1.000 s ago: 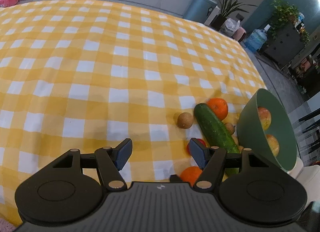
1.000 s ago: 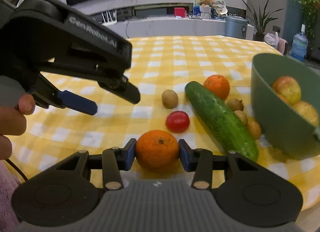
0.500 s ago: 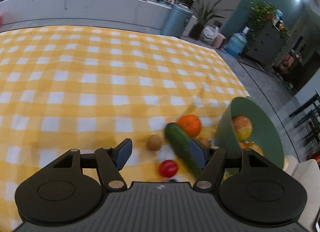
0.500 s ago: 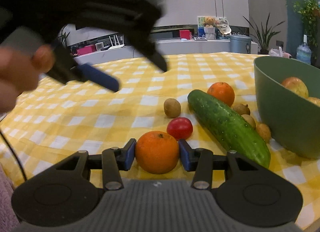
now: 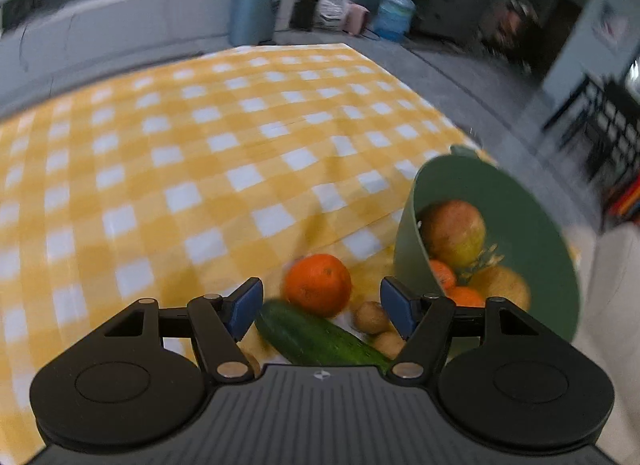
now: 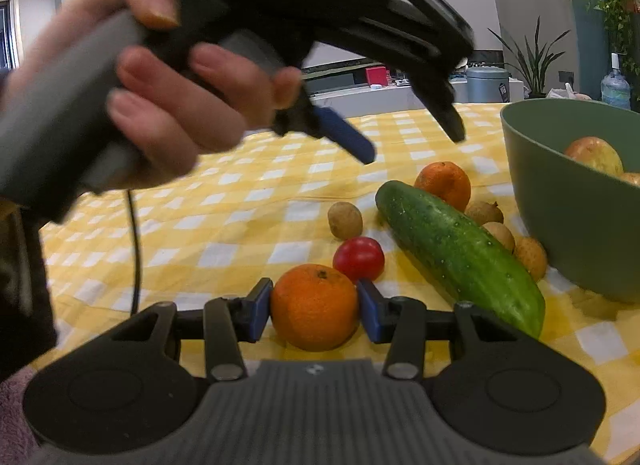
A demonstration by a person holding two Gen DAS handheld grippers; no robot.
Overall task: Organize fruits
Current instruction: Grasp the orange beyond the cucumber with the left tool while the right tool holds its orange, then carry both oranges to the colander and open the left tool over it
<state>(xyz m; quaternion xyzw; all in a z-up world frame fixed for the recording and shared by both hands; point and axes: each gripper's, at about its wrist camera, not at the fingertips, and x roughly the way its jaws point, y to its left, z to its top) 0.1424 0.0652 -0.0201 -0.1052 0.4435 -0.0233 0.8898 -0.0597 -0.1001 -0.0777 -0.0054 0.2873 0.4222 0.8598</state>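
My right gripper is shut on an orange low over the yellow checked cloth, near the front edge. Beyond it lie a red tomato, a cucumber, a second orange and several small brown fruits. A green bowl at the right holds an apple. A hand carries my left gripper above the pile. It stands open and empty, over the second orange and the cucumber, just left of the bowl.
The checked cloth stretches far to the left and back. The table's right edge runs just behind the bowl, with floor beyond. A grey bin, a water bottle and plants stand past the table. A black cable hangs from the left gripper.
The left gripper has swung right over the table and rolled, so the far orange, cucumber and bowl now sit between and beside its fingers. The right gripper keeps its hold on the orange.
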